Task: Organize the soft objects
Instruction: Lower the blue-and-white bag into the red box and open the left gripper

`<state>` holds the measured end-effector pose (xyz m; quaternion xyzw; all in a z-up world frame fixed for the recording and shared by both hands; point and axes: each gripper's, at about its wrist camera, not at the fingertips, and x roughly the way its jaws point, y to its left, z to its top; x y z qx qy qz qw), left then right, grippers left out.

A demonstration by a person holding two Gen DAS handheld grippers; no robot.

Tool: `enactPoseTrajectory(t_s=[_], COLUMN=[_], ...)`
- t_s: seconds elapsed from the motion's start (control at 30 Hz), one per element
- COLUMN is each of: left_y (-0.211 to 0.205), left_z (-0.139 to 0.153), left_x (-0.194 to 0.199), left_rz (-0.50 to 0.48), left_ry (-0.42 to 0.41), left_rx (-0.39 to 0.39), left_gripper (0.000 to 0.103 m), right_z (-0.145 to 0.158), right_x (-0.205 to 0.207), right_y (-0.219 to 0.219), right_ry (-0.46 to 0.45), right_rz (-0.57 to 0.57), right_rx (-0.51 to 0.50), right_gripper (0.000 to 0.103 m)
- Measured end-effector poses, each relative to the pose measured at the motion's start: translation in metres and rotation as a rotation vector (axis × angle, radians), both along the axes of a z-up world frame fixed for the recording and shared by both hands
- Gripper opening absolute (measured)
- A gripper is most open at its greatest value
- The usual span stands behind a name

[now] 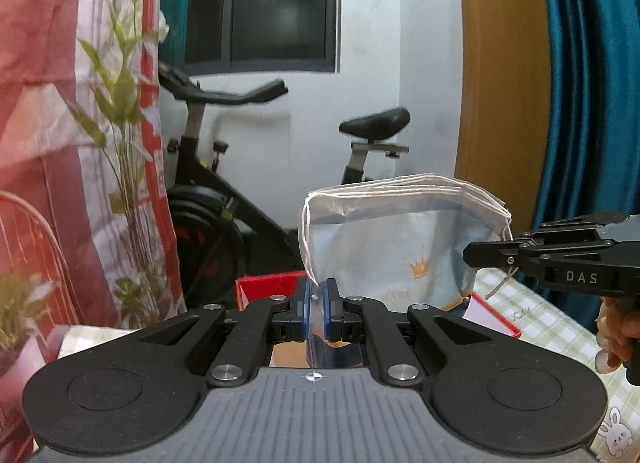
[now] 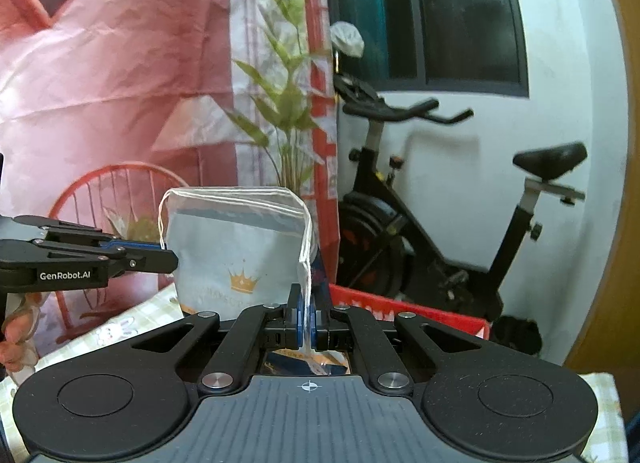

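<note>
A pale blue drawstring pouch (image 1: 392, 247) with a gold crown print and white cords hangs in the air between my two grippers. My left gripper (image 1: 316, 303) is shut on the pouch's left top corner and cord. My right gripper (image 2: 307, 313) is shut on the opposite corner of the pouch (image 2: 236, 255). In the left wrist view the right gripper (image 1: 476, 253) reaches in from the right edge; in the right wrist view the left gripper (image 2: 170, 257) reaches in from the left. The pouch's bottom hangs just above a red box (image 1: 268, 287).
The red box (image 2: 408, 309) stands on a table with a green checked cloth (image 1: 552, 327) printed with rabbits. Behind are an exercise bike (image 1: 224, 191), a leafy plant (image 1: 120, 143) before a pink curtain, a teal curtain (image 1: 588, 83) and a wooden panel (image 1: 500, 63). A hand (image 1: 616, 327) grips the right tool.
</note>
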<state>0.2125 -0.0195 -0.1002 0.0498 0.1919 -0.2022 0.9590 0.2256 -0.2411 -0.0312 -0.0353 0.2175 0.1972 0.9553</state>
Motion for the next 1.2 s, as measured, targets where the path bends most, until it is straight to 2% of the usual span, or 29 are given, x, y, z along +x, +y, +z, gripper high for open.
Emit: enactPoseTrajectory(t_s=[0.33,0.57,0.67,0.83,0.87,0.9,0.93,0.97,1.0,1.03,1.2], left_y=[-0.005,-0.008,-0.007,-0.005,-0.006,-0.007,-0.009,-0.014,-0.013,-0.012,-0.011], left_z=[-0.052,-0.081,-0.091,-0.092,-0.093,-0.093,-0.092,-0.091,-0.089,-0.087,-0.076], left_x=[0.053,0.084,0.093,0.103,0.102,0.102,0.102,0.101,0.101,0.099,0.095], left_rz=[-0.018,-0.034,-0.032,-0.028,-0.025,-0.019,-0.007,0.01,0.029,0.039,0.038], left_ry=[0.179,0.314,0.355,0.358,0.355,0.349,0.342,0.336,0.325,0.313,0.312], left_rx=[0.06,0.083,0.082,0.082,0.088,0.101,0.117,0.129,0.134,0.127,0.099], left_gripper=[0.008,0.008,0.008,0.009,0.01,0.012,0.021,0.037,0.045,0.051,0.051], right_z=[-0.065,-0.097,-0.106,-0.111,-0.111,-0.111,-0.111,-0.111,-0.111,-0.111,-0.107], right_x=[0.042,0.076,0.088,0.104,0.107,0.11,0.112,0.113,0.113,0.111,0.103], right_y=[-0.007,-0.016,-0.019,-0.016,-0.013,-0.011,-0.009,-0.008,-0.008,-0.009,-0.008], right_ry=[0.205,0.338,0.367,0.37,0.366,0.357,0.35,0.341,0.331,0.325,0.322], right_rz=[-0.035,-0.071,-0.079,-0.092,-0.109,-0.136,-0.163,-0.19,-0.202,-0.204,-0.194], right_rx=[0.027,0.039,0.055,0.033,0.015,-0.013,-0.04,-0.066,-0.072,-0.066,-0.066], right_gripper=[0.003,0.003,0.003,0.006,0.009,0.018,0.025,0.042,0.052,0.053,0.053])
